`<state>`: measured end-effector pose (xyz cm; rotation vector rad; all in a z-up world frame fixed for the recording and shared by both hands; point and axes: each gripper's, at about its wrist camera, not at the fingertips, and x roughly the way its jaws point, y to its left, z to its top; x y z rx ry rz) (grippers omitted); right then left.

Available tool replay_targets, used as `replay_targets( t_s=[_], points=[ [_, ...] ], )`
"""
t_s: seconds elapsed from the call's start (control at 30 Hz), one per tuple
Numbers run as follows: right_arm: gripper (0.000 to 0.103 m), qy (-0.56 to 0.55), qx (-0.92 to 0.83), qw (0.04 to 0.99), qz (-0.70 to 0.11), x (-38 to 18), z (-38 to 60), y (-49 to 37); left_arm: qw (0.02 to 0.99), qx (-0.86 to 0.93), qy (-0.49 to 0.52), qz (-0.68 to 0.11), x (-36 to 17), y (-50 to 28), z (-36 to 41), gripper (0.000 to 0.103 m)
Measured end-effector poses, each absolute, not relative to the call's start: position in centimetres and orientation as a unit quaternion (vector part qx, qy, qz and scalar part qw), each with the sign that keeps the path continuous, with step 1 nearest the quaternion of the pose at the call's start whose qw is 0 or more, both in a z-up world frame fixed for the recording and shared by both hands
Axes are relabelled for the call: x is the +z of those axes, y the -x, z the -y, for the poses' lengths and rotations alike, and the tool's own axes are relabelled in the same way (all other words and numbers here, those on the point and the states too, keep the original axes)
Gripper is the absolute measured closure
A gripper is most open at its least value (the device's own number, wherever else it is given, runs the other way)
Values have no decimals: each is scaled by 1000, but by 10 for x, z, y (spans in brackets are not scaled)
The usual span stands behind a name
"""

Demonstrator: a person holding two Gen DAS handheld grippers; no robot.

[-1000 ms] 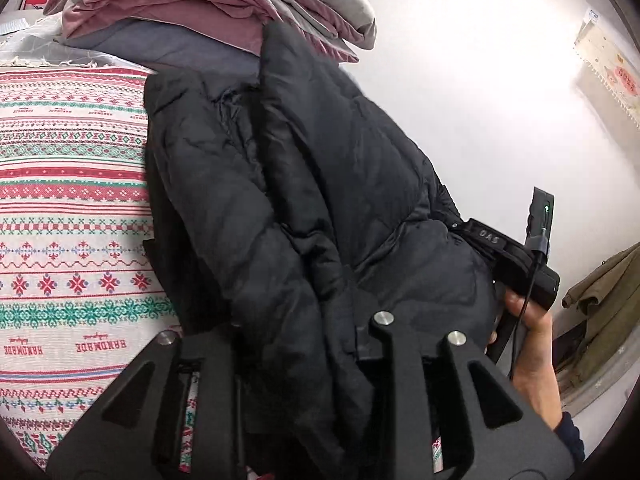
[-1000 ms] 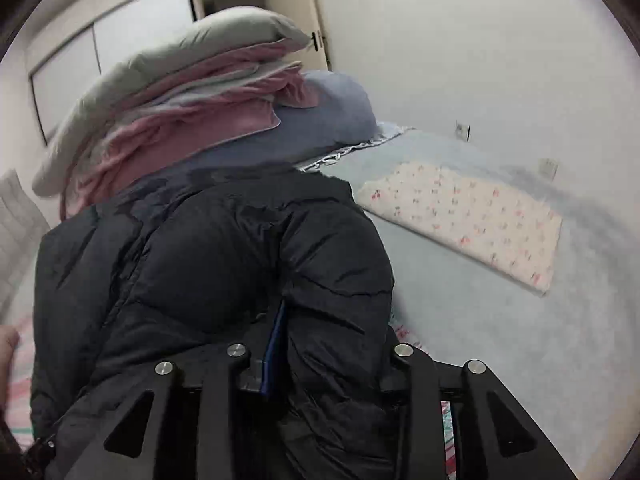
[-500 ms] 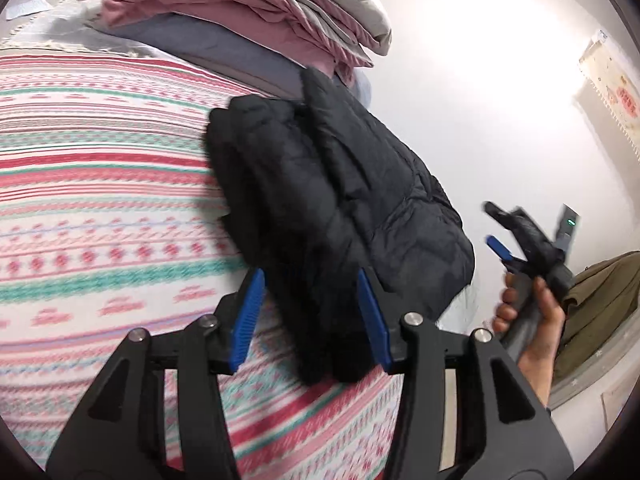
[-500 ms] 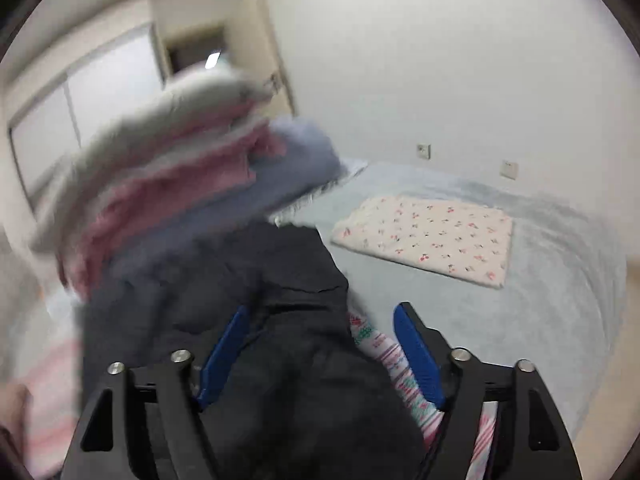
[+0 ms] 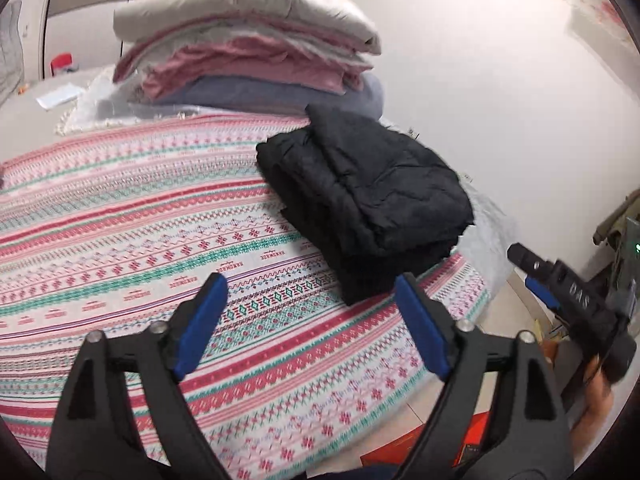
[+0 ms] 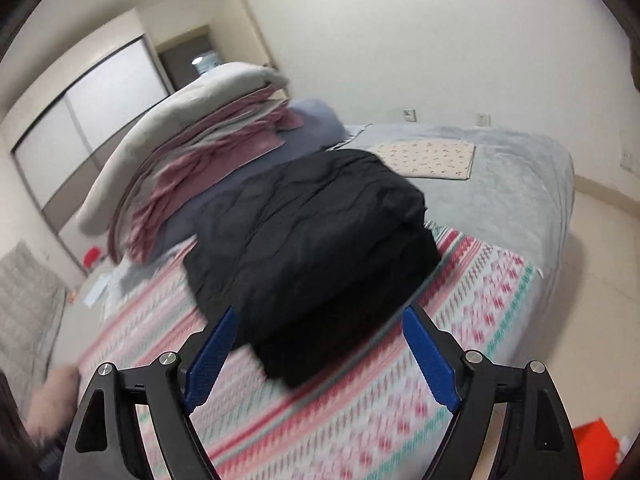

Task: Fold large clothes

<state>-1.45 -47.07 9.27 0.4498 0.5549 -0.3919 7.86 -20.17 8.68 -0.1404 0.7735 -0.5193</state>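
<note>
Left-wrist view shows our left gripper (image 5: 308, 322) and right gripper (image 6: 316, 354) opening, nothing between the jaws. We see the folded black puffer jacket (image 5: 372, 196) at the patterned bedspread's (image 5: 120, 216) right edge, where the springy padding could, we judge, unfold or slide off.

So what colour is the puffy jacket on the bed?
Black: the folded jacket shows best in the left wrist view.

I'm looking down along both grippers' fingers at the bed (image 5: 120, 240); both views are sharing the jacket (image 5: 368, 200), nearer in the right one.
</note>
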Motion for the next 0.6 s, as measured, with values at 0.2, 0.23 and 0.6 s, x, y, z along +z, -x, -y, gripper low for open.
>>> replay_targets(
  t_s=[0.2, 0.23, 0.6],
  points=[
    [0, -217, -235, 920, -225, 109, 411, 72, 895, -271, 47, -350, 97, -45, 183, 5],
    [0, -214, -238, 922, -218, 110, 406, 79, 898, -272, 41, -344, 97, -43, 183, 4],
    [0, -124, -299, 918, -230, 74, 388, 79, 903, -275, -13, -331, 81, -43, 210, 1]
  ],
)
